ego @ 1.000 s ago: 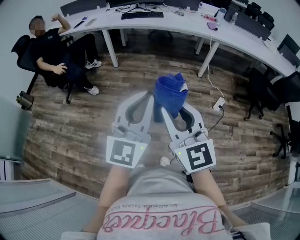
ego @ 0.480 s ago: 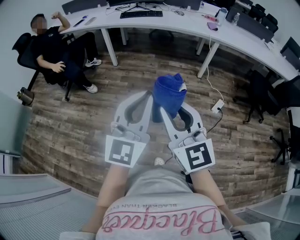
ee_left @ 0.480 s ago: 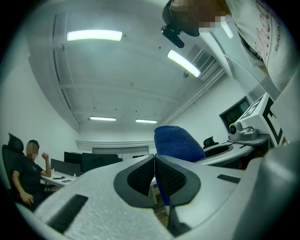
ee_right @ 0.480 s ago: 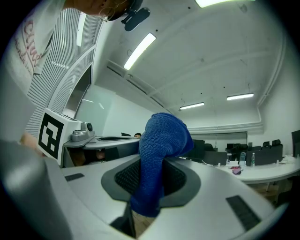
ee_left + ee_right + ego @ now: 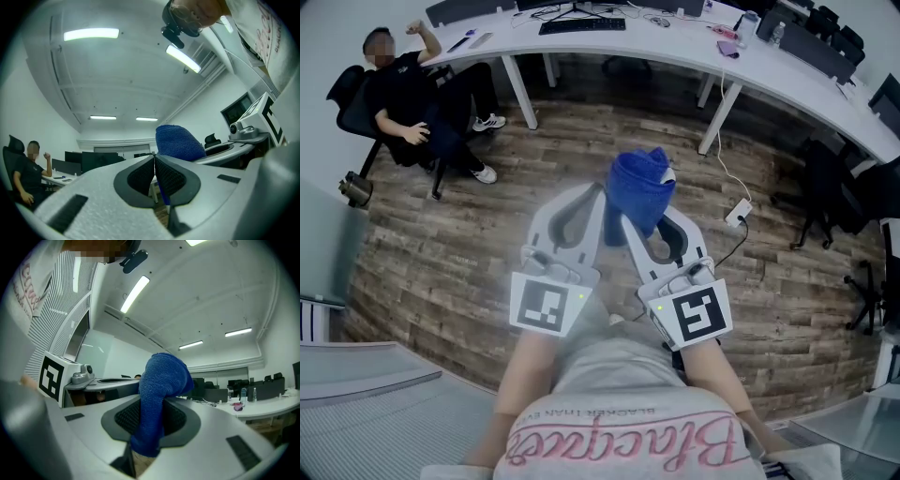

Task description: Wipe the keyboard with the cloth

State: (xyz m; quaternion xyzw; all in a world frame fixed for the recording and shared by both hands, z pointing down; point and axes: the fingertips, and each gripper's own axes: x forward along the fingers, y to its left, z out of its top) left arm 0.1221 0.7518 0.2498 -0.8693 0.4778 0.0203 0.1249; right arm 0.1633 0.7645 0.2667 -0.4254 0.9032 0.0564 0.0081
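Right gripper view showed the right gripper (image 5: 151,425) clenched on the blue cloth (image 5: 161,380). The fabric was pinched betw. the two dark pads, w/ a fat fold bulging above the jaws and a short end hanging below. Left gripper view: the left gripper (image 5: 154,171) had its pads pressed together w/ nothing betw. them. The cloth (image 5: 180,143) rose just behind it, to its right.

Head view, from above: both tools were held side by side in front of the holder's torso, marker cubes nearest the body, tips angled in toward each other. The left gripper (image 5: 600,197) ended just beside the cloth (image 5: 639,192), which sat bunched over the tips of the right gripper (image 5: 645,223). Both were up in the air over the wood floor (image 5: 487,225), not over any work surface.

The keyboard (image 5: 581,25) lay far off on the long white curved desk (image 5: 675,56) at the top of that view, well apart from the cloth & both grippers. At the desk's left end a seated person (image 5: 412,103) in dark clothes leaned back in an office chair (image 5: 347,103). A white power strip (image 5: 738,211) lay on the floor right of the grippers, its cable running up toward a desk leg. Both gripper views took in ceiling lights (image 5: 91,33) overhead, and the left one a row of dark monitors (image 5: 89,161).
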